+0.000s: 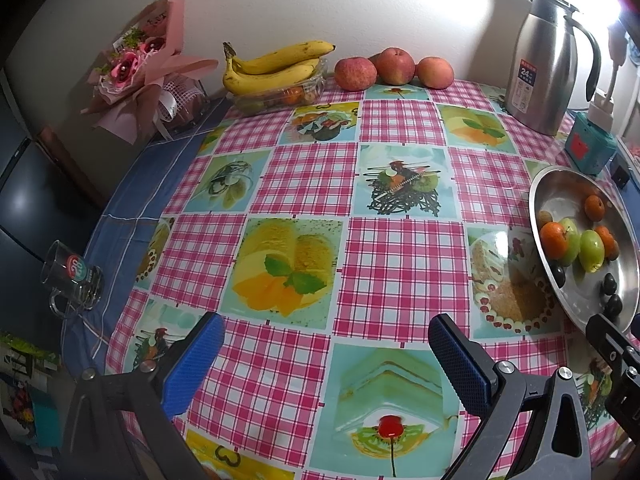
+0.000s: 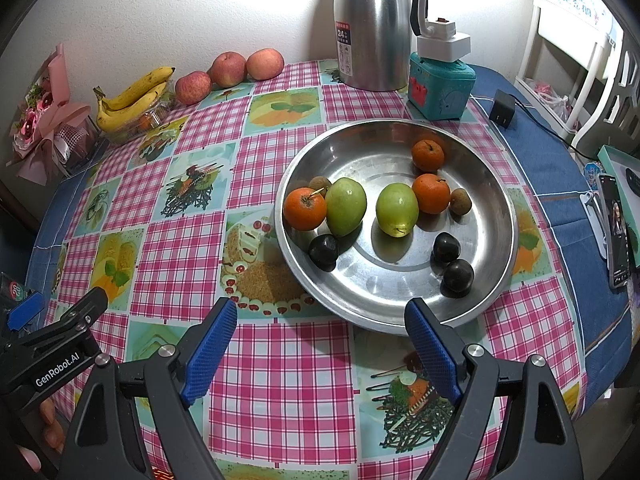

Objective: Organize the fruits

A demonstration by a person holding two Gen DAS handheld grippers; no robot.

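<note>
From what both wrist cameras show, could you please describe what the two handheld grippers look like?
Both the left gripper and right gripper have black angular frames with silver pivot bolts and blue textured finger pads. The left one's body carries white "GenRobot.AI" lettering in the right wrist view. No cables or sleeves are visible.

We see a table [image 2: 280, 380] set against a wall, with a metal bowl [image 2: 496, 236] on its right half. In the bowl lie three oranges [image 2: 305, 208], two pears [image 2: 346, 206] between them, two small nuts [image 2: 461, 201] and three plums [image 2: 458, 275] toward the near side. Behind the bowl stand a jug [image 2: 372, 28] and, to its right, a small box [image 2: 440, 88]. Along the far edge sit three apples [image 1: 394, 66], and left of them bananas [image 1: 272, 68] rest on a clear tub [image 1: 280, 96]. Further left lies a bouquet [image 1: 140, 64]. A glass mug [image 1: 74, 280] stands at the table's left edge.
</note>
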